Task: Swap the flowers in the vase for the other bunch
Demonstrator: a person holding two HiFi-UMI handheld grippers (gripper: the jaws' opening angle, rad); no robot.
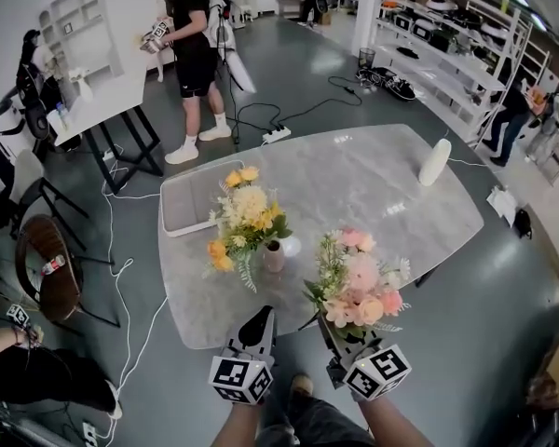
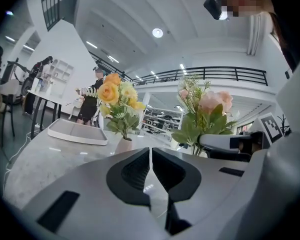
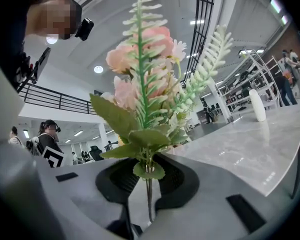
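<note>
A yellow and orange bunch [image 1: 247, 214] stands upright in a small pale vase [image 1: 274, 255] on the grey marble table [image 1: 373, 180]. In the left gripper view the same bunch [image 2: 117, 100] and vase [image 2: 123, 145] lie ahead, left of centre. My left gripper [image 1: 262, 322] is shut and empty, just short of the vase; its jaws [image 2: 150, 156] meet with nothing between them. My right gripper [image 1: 332, 331] is shut on the stems of a pink bunch [image 1: 361, 287], held upright over the table's near edge. In the right gripper view the stems [image 3: 149, 194] run down between the jaws, the blooms [image 3: 147, 69] above.
A white tray [image 1: 188, 210] lies on the table's left end, behind the vase. A tall white bottle [image 1: 435, 162] stands at the far right. A person [image 1: 194, 54] stands beyond the table. Cables [image 1: 121, 277] and a chair [image 1: 47, 264] are on the floor at left.
</note>
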